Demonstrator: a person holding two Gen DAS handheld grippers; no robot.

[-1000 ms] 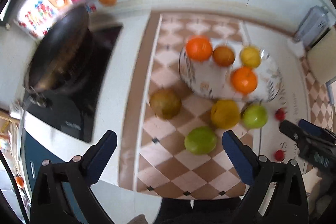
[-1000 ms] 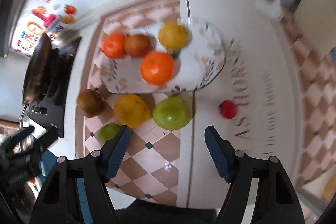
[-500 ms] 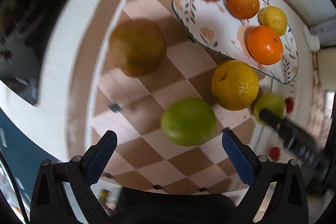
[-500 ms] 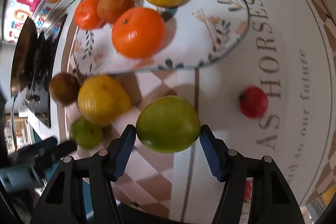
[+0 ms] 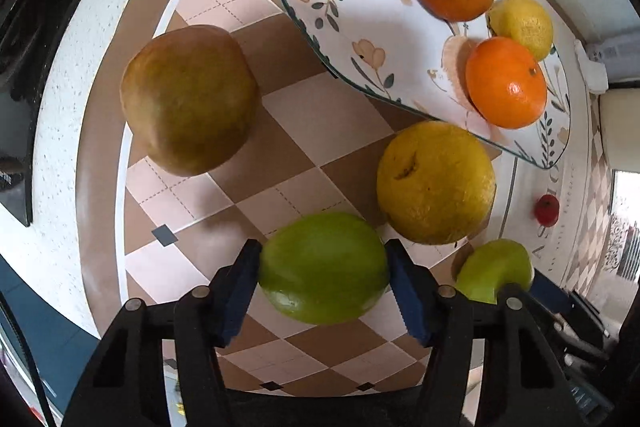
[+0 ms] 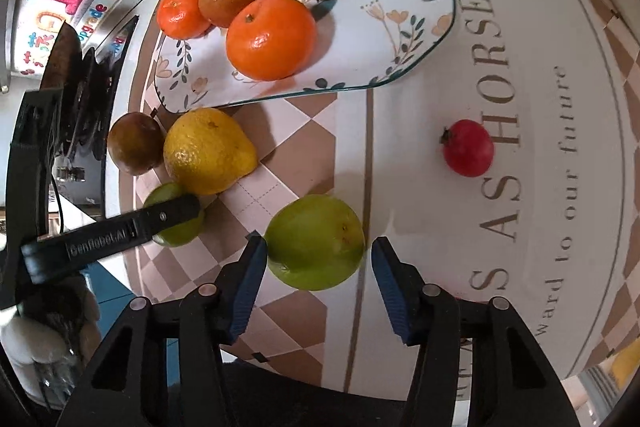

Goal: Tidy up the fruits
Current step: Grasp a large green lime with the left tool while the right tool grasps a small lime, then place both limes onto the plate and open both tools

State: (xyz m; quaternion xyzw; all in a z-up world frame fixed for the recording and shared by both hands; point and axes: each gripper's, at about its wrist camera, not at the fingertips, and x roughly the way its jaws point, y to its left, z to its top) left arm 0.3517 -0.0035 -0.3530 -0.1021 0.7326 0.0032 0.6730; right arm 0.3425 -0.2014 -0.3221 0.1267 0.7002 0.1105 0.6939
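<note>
Change: both hand-held grippers dropped from above the tabletop (image 5: 320,115) onto green fruits | left hand-held gripper (image 5: 323,275): pads now touching the left green fruit (image 5: 323,267) | right hand-held gripper (image 6: 318,269): narrowed around the other green fruit (image 6: 315,241), right pad just clear | Meaning: two pickups starting, plate (image 6: 400,39) next, four fruits there already.

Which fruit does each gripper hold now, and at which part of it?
The left gripper holds a green fruit by its two opposite sides. The right gripper straddles another green fruit, with a gap at its right pad; not held.
</note>
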